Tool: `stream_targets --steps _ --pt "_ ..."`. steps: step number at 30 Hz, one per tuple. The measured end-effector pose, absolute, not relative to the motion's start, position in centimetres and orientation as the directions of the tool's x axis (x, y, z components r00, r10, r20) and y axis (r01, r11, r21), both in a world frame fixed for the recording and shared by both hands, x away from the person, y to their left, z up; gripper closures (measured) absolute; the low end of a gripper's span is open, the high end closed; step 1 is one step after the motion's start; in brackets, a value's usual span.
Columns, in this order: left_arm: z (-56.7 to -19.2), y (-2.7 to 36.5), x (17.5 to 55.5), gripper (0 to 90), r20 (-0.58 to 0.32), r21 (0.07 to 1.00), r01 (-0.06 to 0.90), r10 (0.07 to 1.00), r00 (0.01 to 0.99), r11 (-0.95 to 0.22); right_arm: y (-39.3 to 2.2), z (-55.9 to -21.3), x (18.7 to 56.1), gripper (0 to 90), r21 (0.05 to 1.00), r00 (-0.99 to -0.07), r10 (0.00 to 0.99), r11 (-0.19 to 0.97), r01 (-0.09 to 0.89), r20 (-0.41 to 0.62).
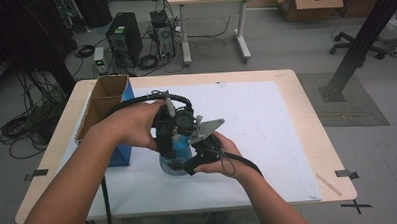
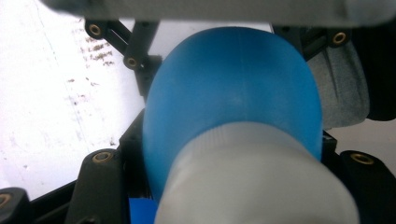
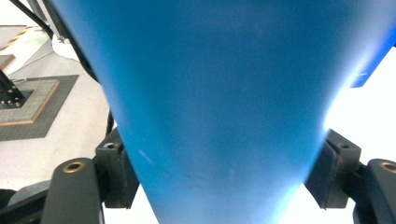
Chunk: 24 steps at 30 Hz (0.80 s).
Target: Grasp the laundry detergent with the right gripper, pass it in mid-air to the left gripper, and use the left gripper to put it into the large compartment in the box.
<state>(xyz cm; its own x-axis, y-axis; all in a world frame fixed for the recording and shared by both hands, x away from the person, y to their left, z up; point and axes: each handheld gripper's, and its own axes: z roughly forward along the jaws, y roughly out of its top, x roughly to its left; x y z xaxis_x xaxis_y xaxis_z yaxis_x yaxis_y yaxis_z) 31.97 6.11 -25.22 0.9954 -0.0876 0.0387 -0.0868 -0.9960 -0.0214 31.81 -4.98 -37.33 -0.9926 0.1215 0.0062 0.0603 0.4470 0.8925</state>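
A blue bottle point(image 1: 177, 165) stands on the white mat point(image 1: 267, 129) near the table's front middle. My left gripper point(image 1: 171, 145) comes down on it from above, held by the hand at the left. In the left gripper view the left gripper point(image 2: 233, 191) is shut on the bottle's pale grey cap point(image 2: 254, 182), with the rounded blue body point(image 2: 233, 84) beyond. My right gripper point(image 1: 182, 165) reaches in low from the right. In the right gripper view the blue bottle point(image 3: 210, 93) sits between the right gripper's point(image 3: 222, 186) jaws, and both pads point(image 3: 122, 179) lie against its sides.
An open cardboard box with a blue side point(image 1: 103, 103) stands at the mat's left edge, close to the left forearm. The wooden table rim point(image 1: 328, 152) borders the mat. Beyond the table are computers, cables, a desk and a black post point(image 1: 357, 46).
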Motion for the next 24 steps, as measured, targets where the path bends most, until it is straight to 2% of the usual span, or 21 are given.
stream_targets --steps 7,10,20,24 --pt "-25.1 5.8 32.0 38.6 0.051 -0.029 -0.086 -0.088 0.995 -0.996 -5.4 -37.3 31.6 16.1 0.898 -0.989 0.143 0.430 0.097 0.039" --pt "-24.9 5.7 32.1 38.6 0.054 -0.030 -0.082 -0.083 0.995 -0.996 -5.7 -37.4 31.7 9.4 0.900 -0.985 0.167 0.423 0.106 0.038" --pt "-24.6 5.4 32.3 38.5 0.060 -0.043 -0.046 -0.049 0.997 -0.998 -7.3 -36.8 31.9 2.4 0.899 -0.982 0.183 0.422 0.117 0.042" --pt "-24.6 5.4 32.7 38.4 0.058 -0.042 -0.004 -0.006 0.998 -0.999 -8.4 -36.3 31.9 1.7 0.898 -0.981 0.193 0.425 0.112 0.031"
